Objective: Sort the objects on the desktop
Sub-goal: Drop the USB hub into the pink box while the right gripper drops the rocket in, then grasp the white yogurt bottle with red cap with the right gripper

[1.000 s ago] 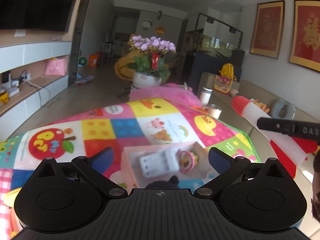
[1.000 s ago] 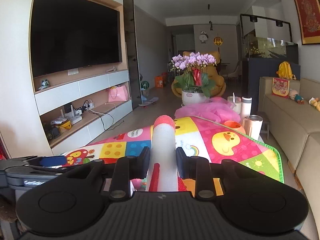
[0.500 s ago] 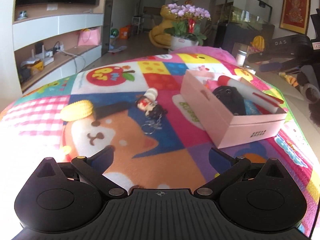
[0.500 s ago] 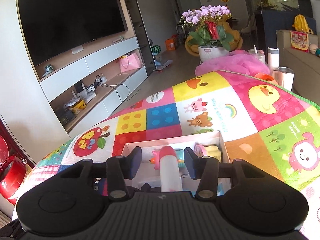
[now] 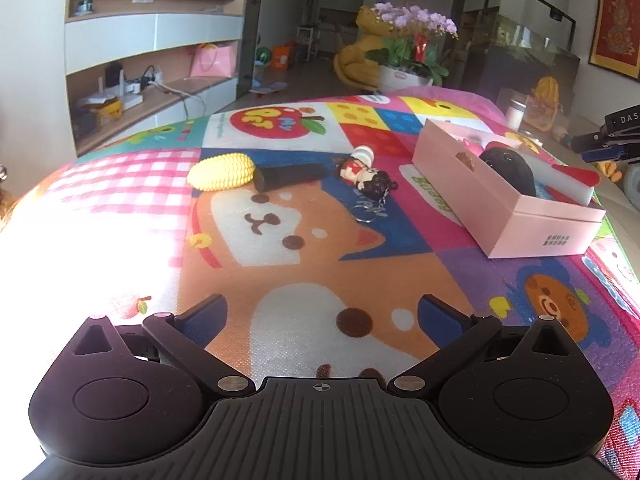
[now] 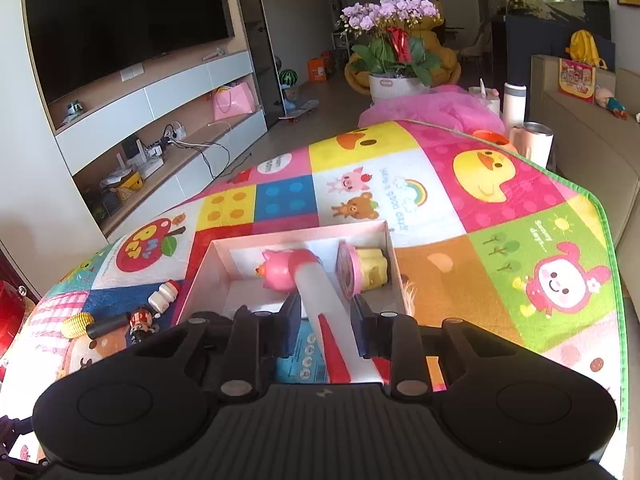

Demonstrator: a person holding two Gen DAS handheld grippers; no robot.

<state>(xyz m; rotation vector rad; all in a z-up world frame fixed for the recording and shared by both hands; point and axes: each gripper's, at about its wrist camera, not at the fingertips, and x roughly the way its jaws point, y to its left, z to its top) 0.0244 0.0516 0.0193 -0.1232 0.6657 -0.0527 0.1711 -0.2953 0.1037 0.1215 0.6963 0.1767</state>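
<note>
A counter draped in a bright cartoon mat (image 5: 320, 288). The right claw (image 6: 326, 316) has its jaws closing, the white-and-red tube (image 6: 320, 300) lying between them, its far end resting in the pink box (image 6: 394, 264) near the mat's right edge. The left claw (image 5: 322, 318) stands wide and empty above the mat's near edge. Toward the mat's left edge, outside the box, lie a toy corn cob (image 5: 222, 170), a black cylinder (image 5: 290, 176) and a doll keychain (image 5: 366, 176). Risk: if the tube is let go while sloping on the box wall, it may tip out.
</note>
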